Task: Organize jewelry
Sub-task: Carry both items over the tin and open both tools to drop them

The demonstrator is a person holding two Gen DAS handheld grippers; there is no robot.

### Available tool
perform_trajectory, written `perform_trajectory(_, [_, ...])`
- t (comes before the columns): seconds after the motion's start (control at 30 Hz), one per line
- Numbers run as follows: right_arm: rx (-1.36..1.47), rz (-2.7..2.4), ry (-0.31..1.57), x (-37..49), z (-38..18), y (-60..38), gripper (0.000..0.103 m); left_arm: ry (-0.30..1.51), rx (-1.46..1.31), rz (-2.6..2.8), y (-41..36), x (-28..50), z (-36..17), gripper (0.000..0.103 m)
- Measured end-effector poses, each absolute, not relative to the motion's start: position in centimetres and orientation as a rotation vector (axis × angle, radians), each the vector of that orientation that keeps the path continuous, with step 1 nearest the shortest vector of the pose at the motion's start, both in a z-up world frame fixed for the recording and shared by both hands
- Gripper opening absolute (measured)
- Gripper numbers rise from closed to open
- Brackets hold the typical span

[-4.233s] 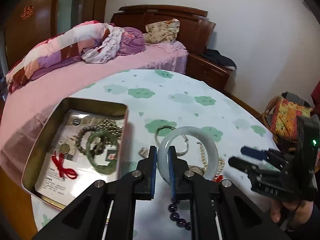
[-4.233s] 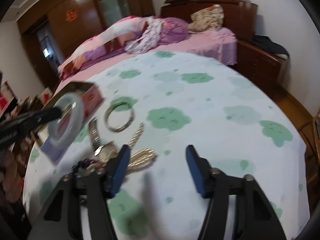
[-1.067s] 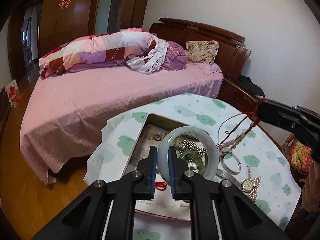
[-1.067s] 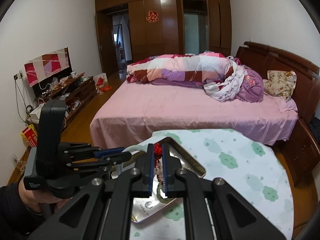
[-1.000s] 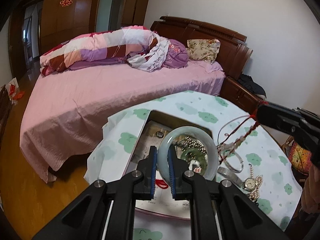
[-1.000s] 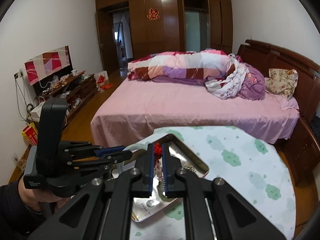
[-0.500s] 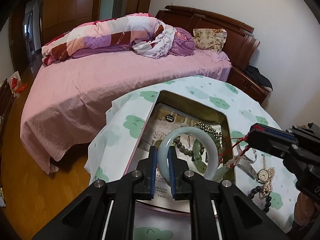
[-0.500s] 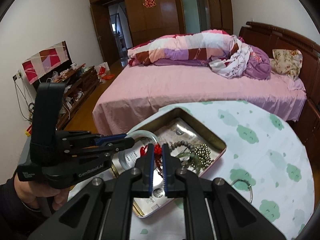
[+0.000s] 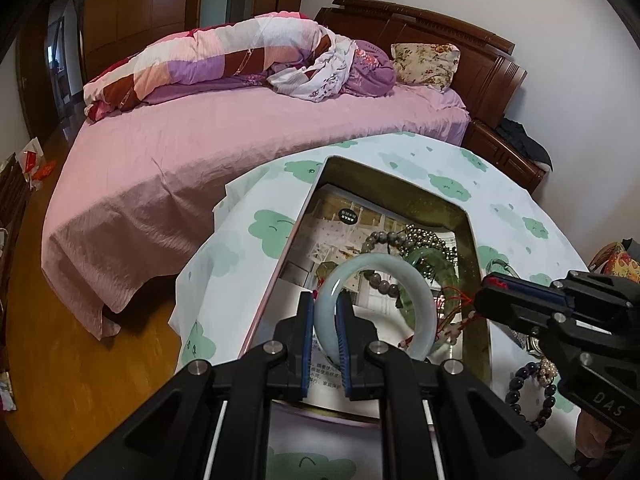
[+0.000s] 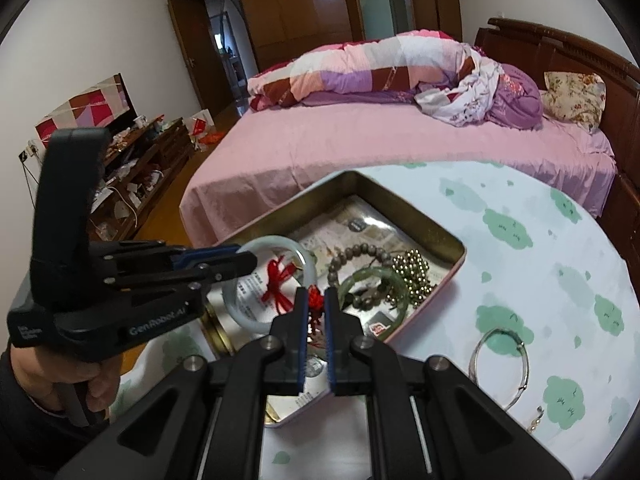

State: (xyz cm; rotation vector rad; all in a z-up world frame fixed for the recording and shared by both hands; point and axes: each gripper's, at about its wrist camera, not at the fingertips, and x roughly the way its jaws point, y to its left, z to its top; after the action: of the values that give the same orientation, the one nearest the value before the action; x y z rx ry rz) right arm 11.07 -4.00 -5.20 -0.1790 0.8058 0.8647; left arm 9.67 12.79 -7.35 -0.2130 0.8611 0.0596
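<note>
My left gripper (image 9: pixel 324 309) is shut on a pale jade bangle (image 9: pixel 400 265), which stands upright just above the inside of the open metal tin (image 9: pixel 400 178). My right gripper (image 10: pixel 316 300) is shut on a red knotted cord (image 10: pixel 316 295). The cord's beaded lower end (image 9: pixel 456 327) hangs at the tin's right wall. In the right wrist view the left gripper (image 10: pixel 245 258) reaches in from the left with the bangle (image 10: pixel 280 242) over the tin (image 10: pixel 420 209). A green bangle (image 10: pixel 372 277), a brown bead bracelet (image 10: pixel 360 250), gold beads (image 10: pixel 412 268) and a red tassel (image 10: pixel 276 280) lie inside.
A silver bangle (image 10: pixel 500 368) lies on the cloud-print tablecloth (image 10: pixel 540 264) right of the tin. A dark bead bracelet (image 9: pixel 528 396) and a watch (image 9: pixel 534 344) lie near the right gripper (image 9: pixel 486 291). The round table's edge drops off left of the tin; a pink bed (image 9: pixel 240 128) stands beyond.
Both grippers have sunk toward the tin. The pale bangle now hangs low over the tin's inside, and the red cord has come down to the tin's right wall.
</note>
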Motion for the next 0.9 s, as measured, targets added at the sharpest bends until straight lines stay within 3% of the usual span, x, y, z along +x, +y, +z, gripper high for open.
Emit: perform_trajectory(0.9, [-0.193,0.868,0.856,11.4,-7.4,-3.4,0.01,0.89,-0.205,0.071,12.7,9.6,-8.3,0.012])
